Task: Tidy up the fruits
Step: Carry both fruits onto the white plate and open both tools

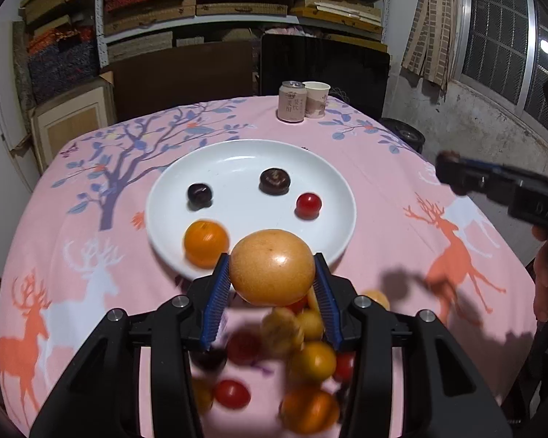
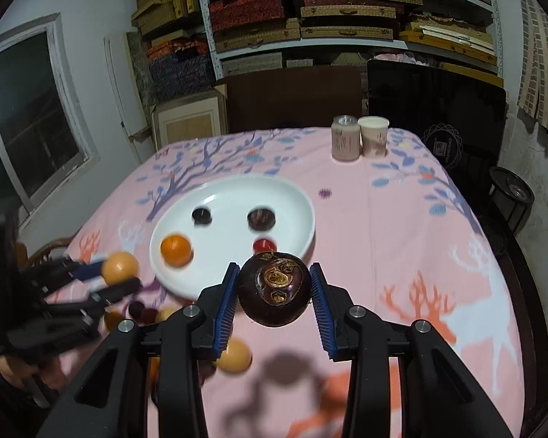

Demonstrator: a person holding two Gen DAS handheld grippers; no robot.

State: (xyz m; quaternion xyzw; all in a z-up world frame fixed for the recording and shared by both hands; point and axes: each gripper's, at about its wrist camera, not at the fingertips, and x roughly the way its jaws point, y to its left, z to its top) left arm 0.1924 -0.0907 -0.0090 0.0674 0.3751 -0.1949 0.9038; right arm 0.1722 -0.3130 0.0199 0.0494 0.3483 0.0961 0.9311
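- Left gripper (image 1: 272, 273): blue pads pinch a pale orange round fruit (image 1: 272, 267), held above the near rim of the white round plate (image 1: 244, 155).
- Right gripper (image 2: 274, 294): clamps a dark purple round fruit (image 2: 274, 288) over the pink deer-print tablecloth (image 2: 401, 241).
- Plate holds one orange citrus (image 1: 205, 243), two dark fruits, one red.
- Loose fruit pile (image 1: 292, 365) near the table edge, blurred, possibly tomatoes and oranges.

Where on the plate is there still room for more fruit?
The plate has bare room along its far rim, behind the two dark fruits, and in the middle between them, the orange and the red fruit. The near pile is crowded.
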